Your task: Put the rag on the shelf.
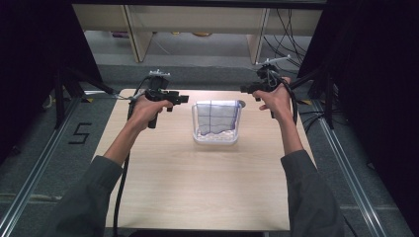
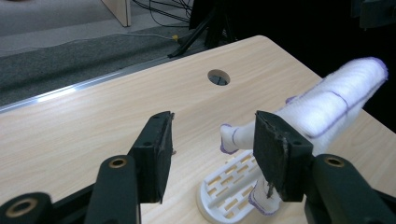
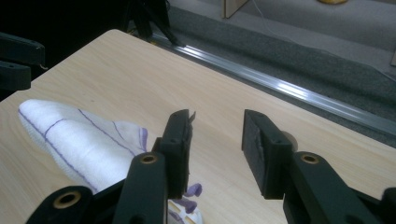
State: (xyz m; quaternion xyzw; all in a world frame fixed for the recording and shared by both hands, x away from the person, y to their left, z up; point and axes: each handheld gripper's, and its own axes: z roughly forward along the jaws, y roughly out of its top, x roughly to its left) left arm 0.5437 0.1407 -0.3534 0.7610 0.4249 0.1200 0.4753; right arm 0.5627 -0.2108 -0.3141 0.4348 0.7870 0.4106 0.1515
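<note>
A white cloth with thin purple lines (image 1: 216, 116) hangs over a white slotted rack (image 1: 216, 138) at the table's far middle. My left gripper (image 1: 185, 98) is held just left of it and my right gripper (image 1: 243, 89) just right of it. In the left gripper view the jaws (image 2: 214, 121) stand open with nothing between them; the cloth (image 2: 327, 100) and the rack's base (image 2: 224, 186) lie past the right jaw. In the right gripper view the jaws (image 3: 217, 116) are open over bare wood, with the cloth (image 3: 79, 140) to their left.
The light wooden table (image 1: 197, 182) has a round cable hole (image 2: 218, 77) near its far edge behind the rack. Black tripod stands and cables flank the far corners. A metal floor rail (image 3: 289, 91) runs beyond the table edge.
</note>
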